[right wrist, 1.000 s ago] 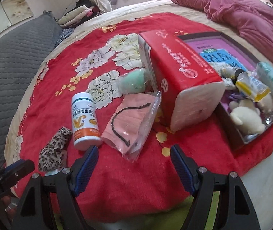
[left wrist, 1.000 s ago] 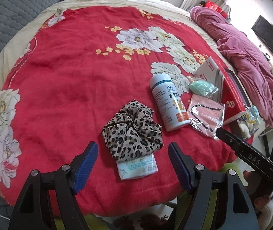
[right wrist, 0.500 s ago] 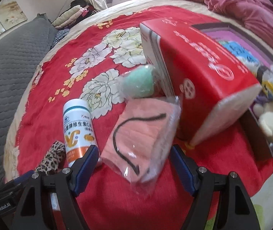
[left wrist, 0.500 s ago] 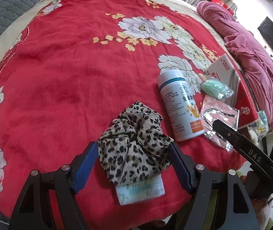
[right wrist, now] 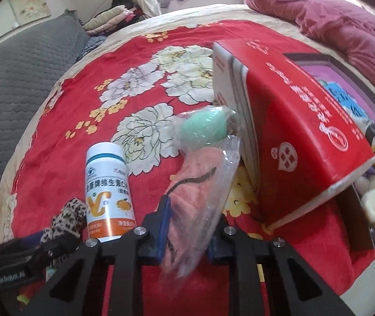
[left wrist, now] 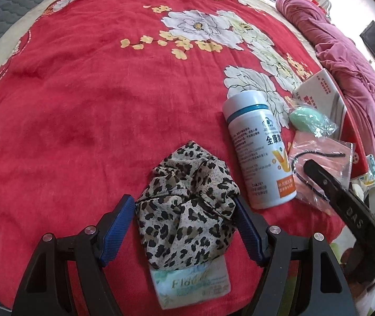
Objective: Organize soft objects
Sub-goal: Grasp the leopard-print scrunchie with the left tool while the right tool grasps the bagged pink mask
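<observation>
A leopard-print scrunchie lies on the red bedspread, partly over a tissue pack. My left gripper is open with the scrunchie between its blue fingers, and the cloth brushes the right-hand pad. In the right wrist view my right gripper has its jaws closing on a pink cloth in a clear plastic bag. The pads squeeze the bag, which stands crumpled between them. A mint-green sponge in a bag lies just beyond it.
A white vitamin bottle lies between the scrunchie and the pink bag. A red box lid leans on an open box holding small items. A pink duvet is bunched at the right, and a grey quilted cushion at the left.
My left gripper came down and forward until its fingers flanked the scrunchie. The right gripper moved onto the pink bag and its jaws went from wide apart to pinching it.
</observation>
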The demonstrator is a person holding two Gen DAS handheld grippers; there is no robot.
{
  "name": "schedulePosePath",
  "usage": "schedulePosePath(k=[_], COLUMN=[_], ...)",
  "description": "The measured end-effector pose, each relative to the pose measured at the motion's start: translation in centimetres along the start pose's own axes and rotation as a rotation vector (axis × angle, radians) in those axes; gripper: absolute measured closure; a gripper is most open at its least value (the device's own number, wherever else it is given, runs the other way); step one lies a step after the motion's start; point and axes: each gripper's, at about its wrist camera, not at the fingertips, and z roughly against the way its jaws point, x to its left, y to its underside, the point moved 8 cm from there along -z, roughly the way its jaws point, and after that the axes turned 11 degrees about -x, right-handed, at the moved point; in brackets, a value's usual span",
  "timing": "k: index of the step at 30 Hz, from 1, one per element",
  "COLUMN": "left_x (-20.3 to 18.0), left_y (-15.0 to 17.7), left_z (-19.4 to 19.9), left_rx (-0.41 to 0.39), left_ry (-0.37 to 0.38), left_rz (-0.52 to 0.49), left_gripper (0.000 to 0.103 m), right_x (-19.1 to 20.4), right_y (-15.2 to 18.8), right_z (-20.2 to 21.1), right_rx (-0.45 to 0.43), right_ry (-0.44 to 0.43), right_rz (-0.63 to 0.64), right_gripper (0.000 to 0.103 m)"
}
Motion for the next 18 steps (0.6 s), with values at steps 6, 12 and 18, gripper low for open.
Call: schedulePosePath(k=[6,12,18], left_x=[-0.2,-0.3,-0.8], left_y=[-0.5,-1.1,-1.4], left_z=[-1.0,-1.2,-0.3], left_rx=[0.004,-0.006,-0.026], left_ry=[0.016,0.051,0.097], left_rz=[0.032,0.065,0.091], left_gripper=[0.027,0.074,0.081], right_x=[0.1,-0.8,-0.7], right_y=[-0.4,-0.7,-0.5], right_z=[0.8,1.4,2.0], right_rx=[-0.030,-0.036,-0.040], right_ry=[0.016,0.013,-0.015], right_rz=[0.063,0.050,0.045], right_gripper=[0.085,0.085,0.085])
